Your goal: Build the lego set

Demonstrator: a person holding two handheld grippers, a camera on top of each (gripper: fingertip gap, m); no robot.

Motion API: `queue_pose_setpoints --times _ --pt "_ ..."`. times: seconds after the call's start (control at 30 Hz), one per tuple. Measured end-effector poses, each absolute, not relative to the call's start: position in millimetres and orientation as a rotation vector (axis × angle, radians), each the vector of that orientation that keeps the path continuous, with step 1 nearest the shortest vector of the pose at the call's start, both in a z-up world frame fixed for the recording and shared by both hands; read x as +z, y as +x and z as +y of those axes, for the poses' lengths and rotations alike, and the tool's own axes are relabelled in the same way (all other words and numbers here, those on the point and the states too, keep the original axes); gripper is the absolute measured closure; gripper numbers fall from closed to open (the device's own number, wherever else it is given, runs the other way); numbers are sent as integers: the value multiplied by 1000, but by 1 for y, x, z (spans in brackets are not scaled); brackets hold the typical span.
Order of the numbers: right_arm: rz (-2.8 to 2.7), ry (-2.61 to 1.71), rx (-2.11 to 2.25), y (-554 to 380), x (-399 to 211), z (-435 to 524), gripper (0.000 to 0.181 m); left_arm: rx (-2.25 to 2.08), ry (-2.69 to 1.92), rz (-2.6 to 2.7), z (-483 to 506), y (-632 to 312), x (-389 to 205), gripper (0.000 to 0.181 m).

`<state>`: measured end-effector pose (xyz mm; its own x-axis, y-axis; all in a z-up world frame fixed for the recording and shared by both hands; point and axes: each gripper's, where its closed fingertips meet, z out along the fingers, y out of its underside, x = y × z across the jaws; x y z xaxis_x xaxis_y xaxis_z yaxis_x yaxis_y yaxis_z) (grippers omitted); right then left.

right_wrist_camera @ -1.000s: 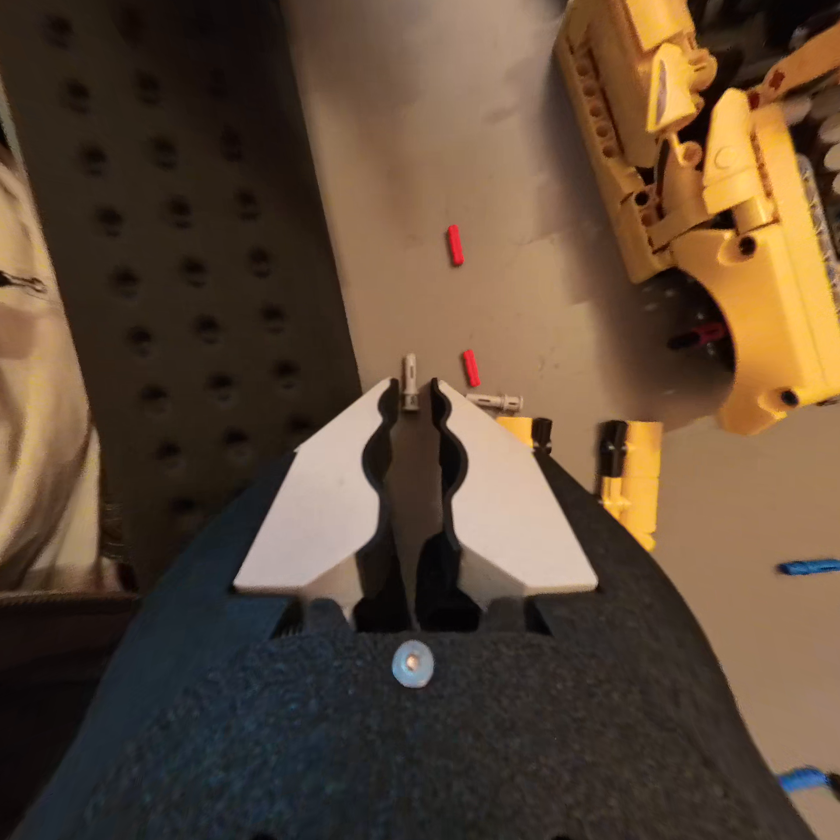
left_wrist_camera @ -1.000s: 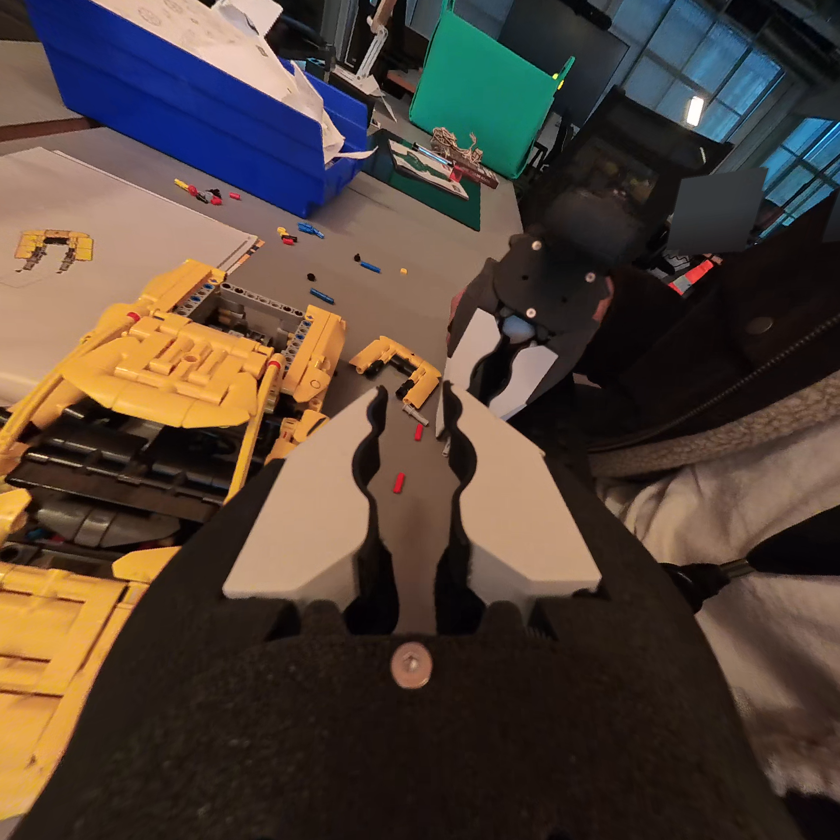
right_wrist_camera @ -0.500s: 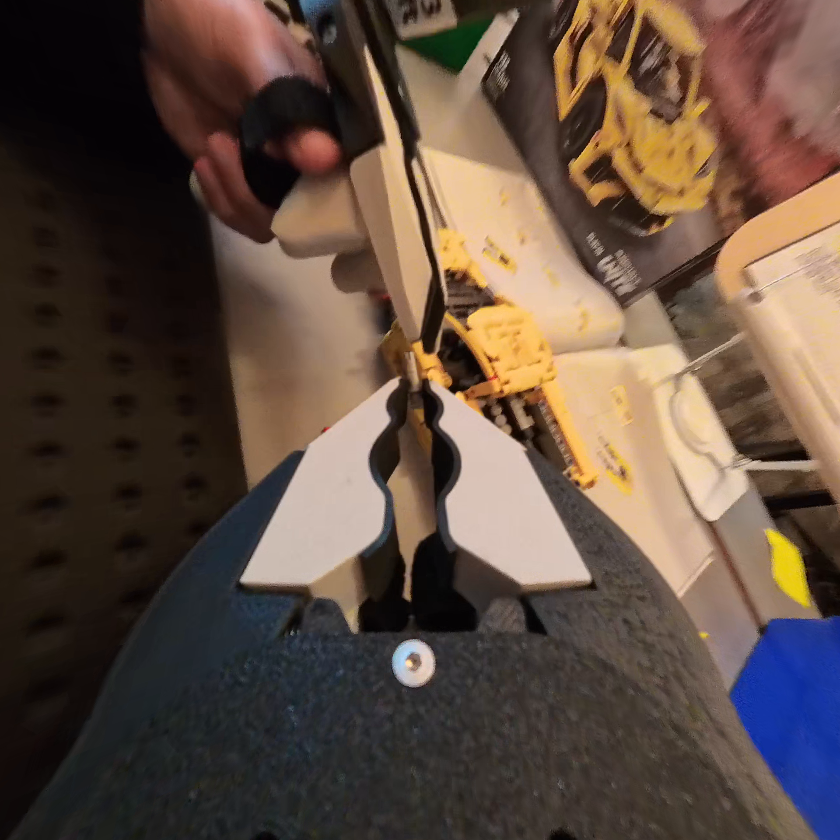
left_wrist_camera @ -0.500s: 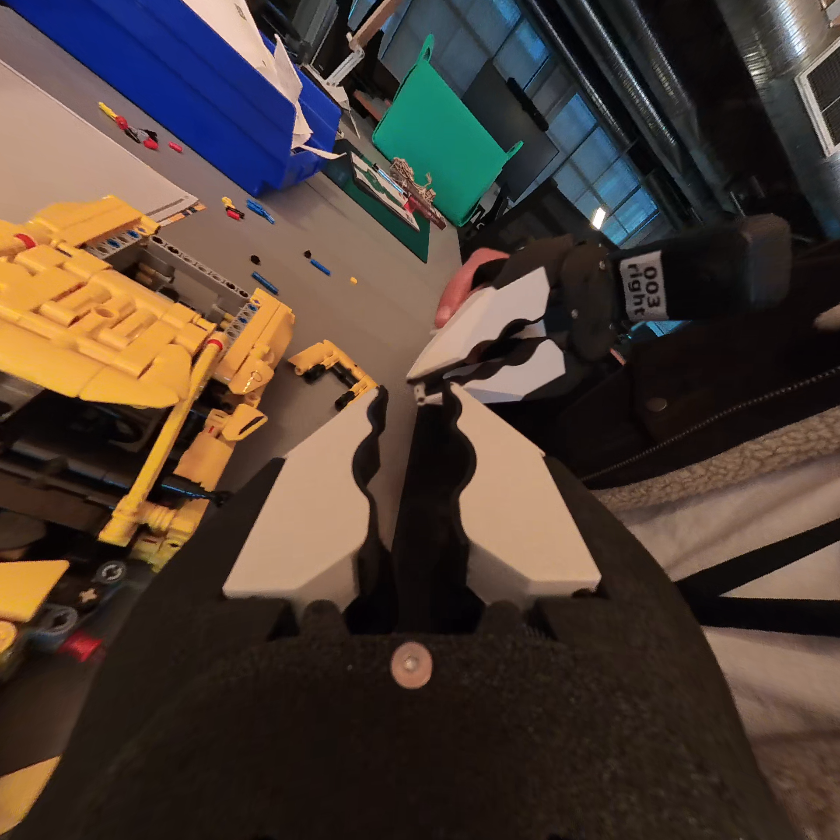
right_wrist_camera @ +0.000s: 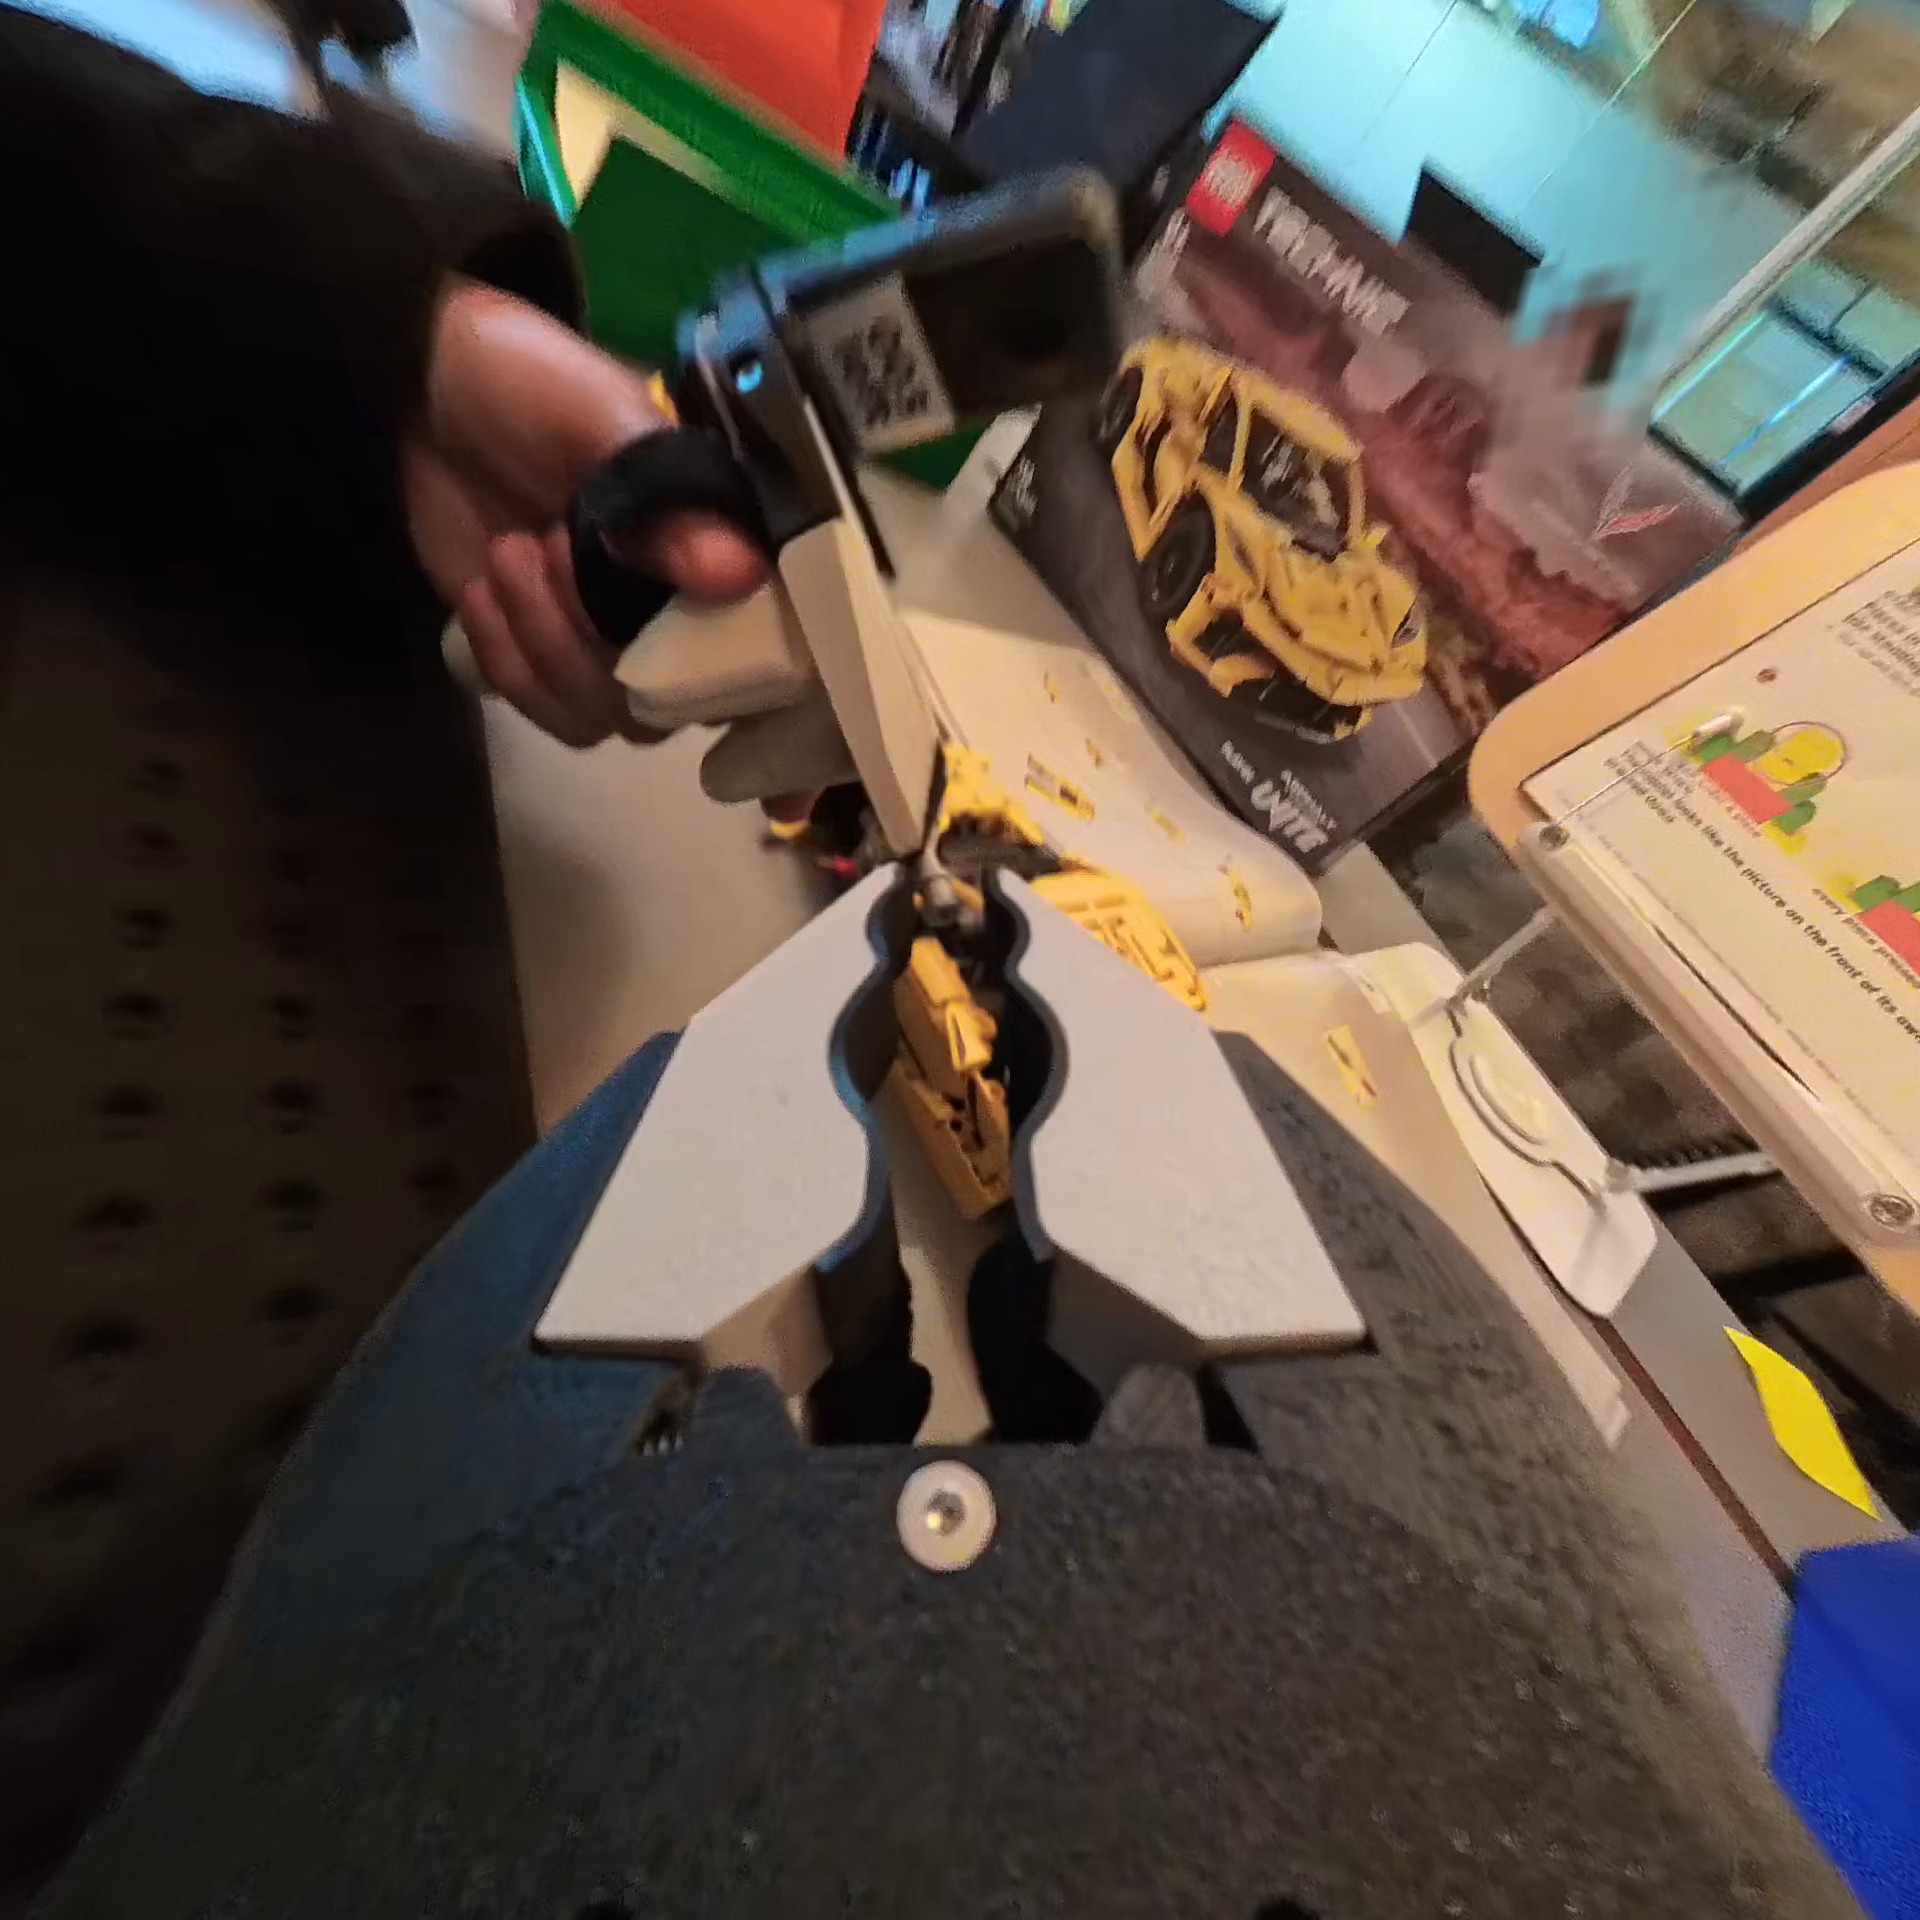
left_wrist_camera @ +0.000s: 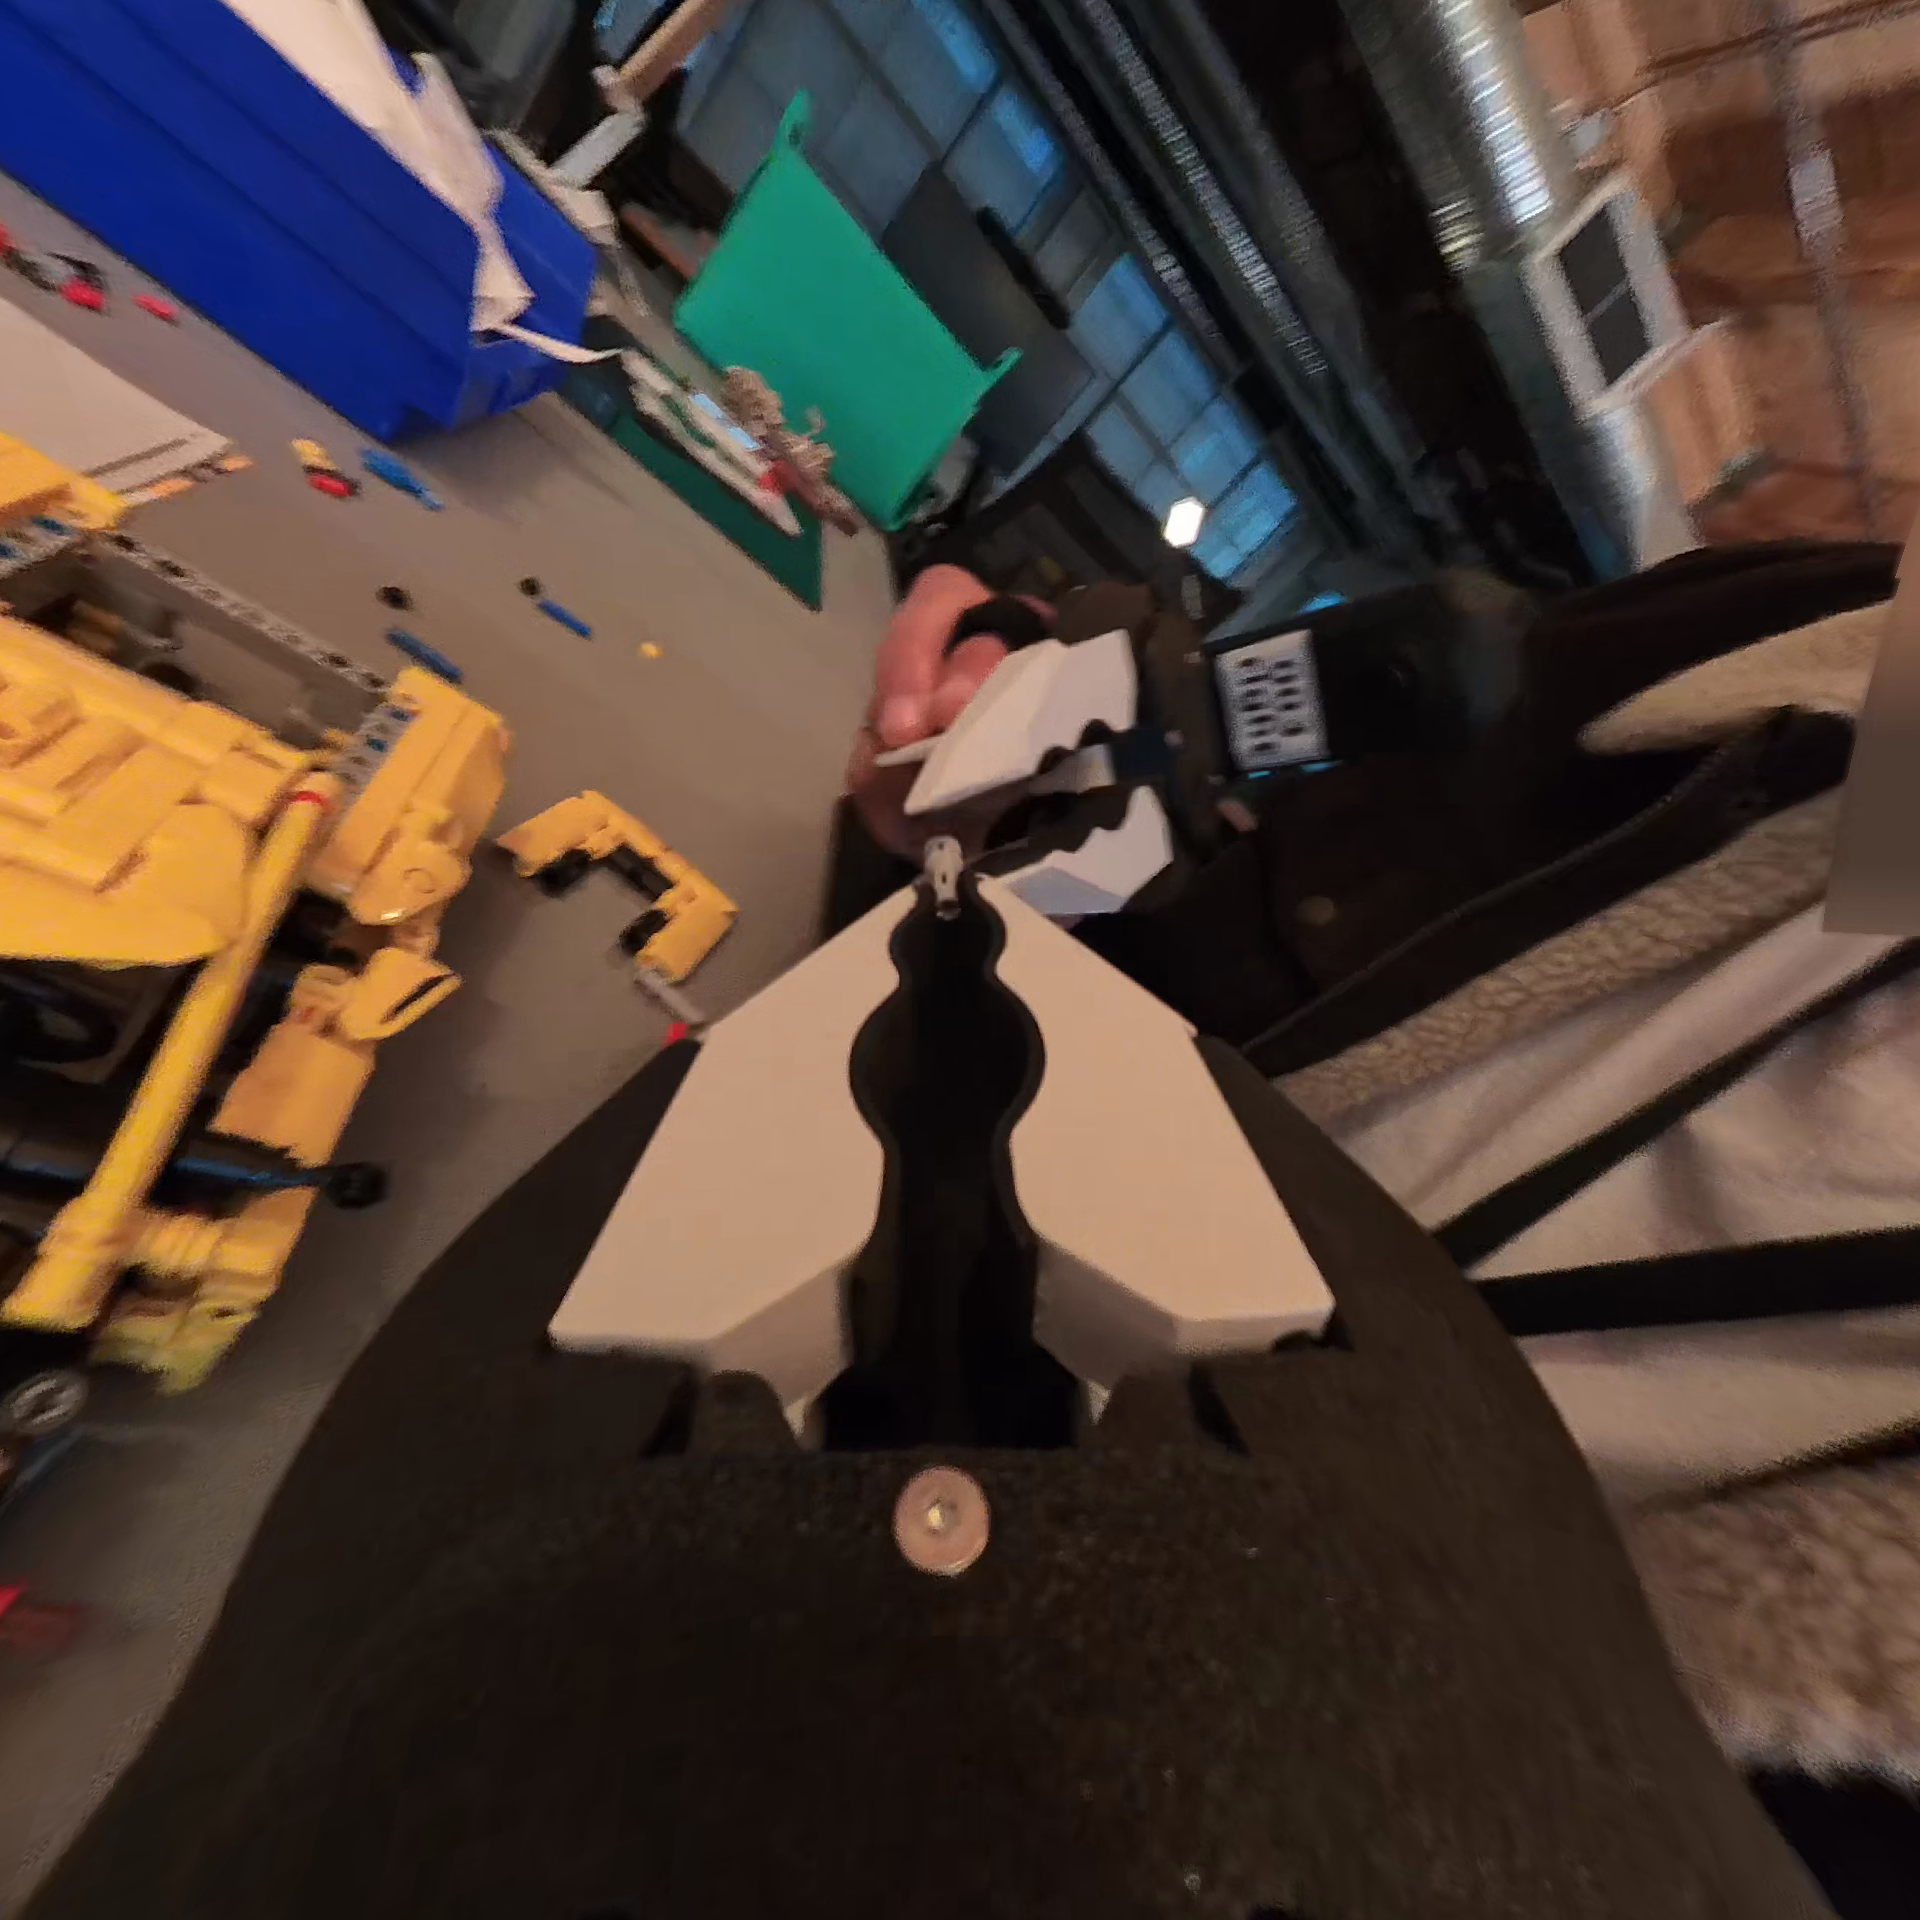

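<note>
My left gripper [left_wrist_camera: 943, 891] is shut on a small grey pin [left_wrist_camera: 943, 871], which sticks out past its tips above the table edge. My right gripper [left_wrist_camera: 961, 831] faces it tip to tip, jaws a little apart around the pin's free end. In the right wrist view my right gripper [right_wrist_camera: 943, 896] is open, with the grey pin [right_wrist_camera: 940, 891] in the gap and not pinched. The left gripper [right_wrist_camera: 914, 847] comes down from above, edge-on. The yellow Lego car [left_wrist_camera: 208, 831] lies on the grey table at left. It also shows in the right wrist view [right_wrist_camera: 961, 1049].
A small yellow sub-assembly [left_wrist_camera: 623, 873] lies next to the car. Loose blue, black and red pieces [left_wrist_camera: 416, 649] are scattered behind. A blue bin [left_wrist_camera: 260, 208] and a green bin [left_wrist_camera: 831, 312] stand farther back. The set's box [right_wrist_camera: 1299, 520], an open booklet [right_wrist_camera: 1101, 769] and a sign stand [right_wrist_camera: 1766, 831] sit beyond.
My right gripper lifted the grey pin off the table and carried it to my left gripper. The left shut on it, and the right's jaws parted.
</note>
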<state>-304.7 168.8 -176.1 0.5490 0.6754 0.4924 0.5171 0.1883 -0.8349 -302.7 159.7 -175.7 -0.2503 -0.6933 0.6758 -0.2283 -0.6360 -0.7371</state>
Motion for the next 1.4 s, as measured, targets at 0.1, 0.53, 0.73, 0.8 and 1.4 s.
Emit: queue_pose_setpoints --times 0.1,0.53,0.73,0.8,1.4 --pt "-1052 -1456 363 -308 -166 157 166 -2264 -1561 1057 148 -313 -153 178" --pt "-1124 -1335 457 -321 -142 143 174 -2545 -1472 1015 137 -322 -138 178" --pt "-1139 -1397 426 -318 -149 148 176 -2533 -1526 977 143 -319 -144 178" --pt "-1134 -1392 425 -318 -150 148 175 -2531 -1539 977 143 -319 -145 178" --pt "-959 -1658 616 -316 -167 161 175 -2359 -1599 956 156 -312 -156 175"
